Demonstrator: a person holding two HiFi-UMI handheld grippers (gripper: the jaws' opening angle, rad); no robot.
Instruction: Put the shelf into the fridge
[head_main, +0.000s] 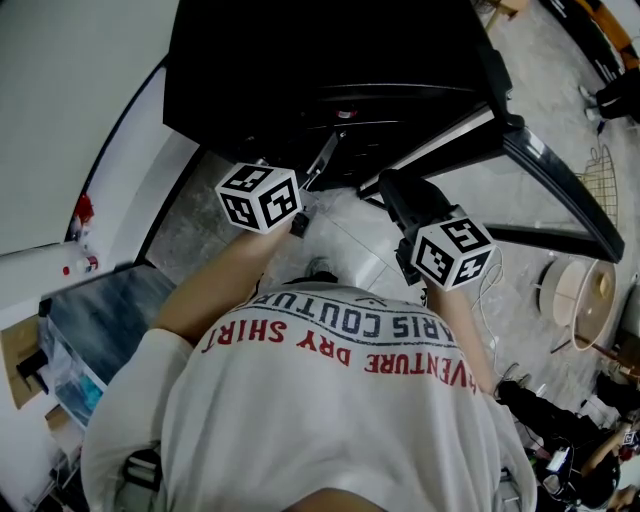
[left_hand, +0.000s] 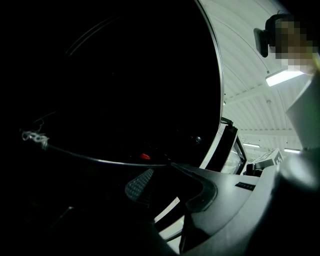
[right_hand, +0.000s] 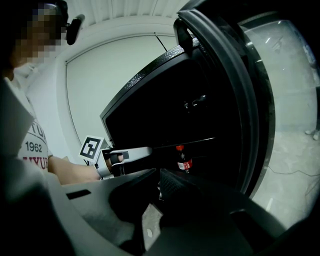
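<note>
Shirt (head_main: 340, 400) nearest. Beyond it, left claw (left_hand: 167, 182), part-closed, and right claw (right_hand: 152, 192), almost shut, seem to pinch the shelf (head_main: 345, 232) at the fridge (head_main: 300, 60) mouth. Risk: a tilted shelf jams or slips.

Print on shirt (head_main: 330, 375) is reading upside down: red "VENTURE DRY SHIRT", grey "RIS COUTUR", both cut off. Right gripper view is showing "1962" on shirt (right_hand: 34, 146).
</note>
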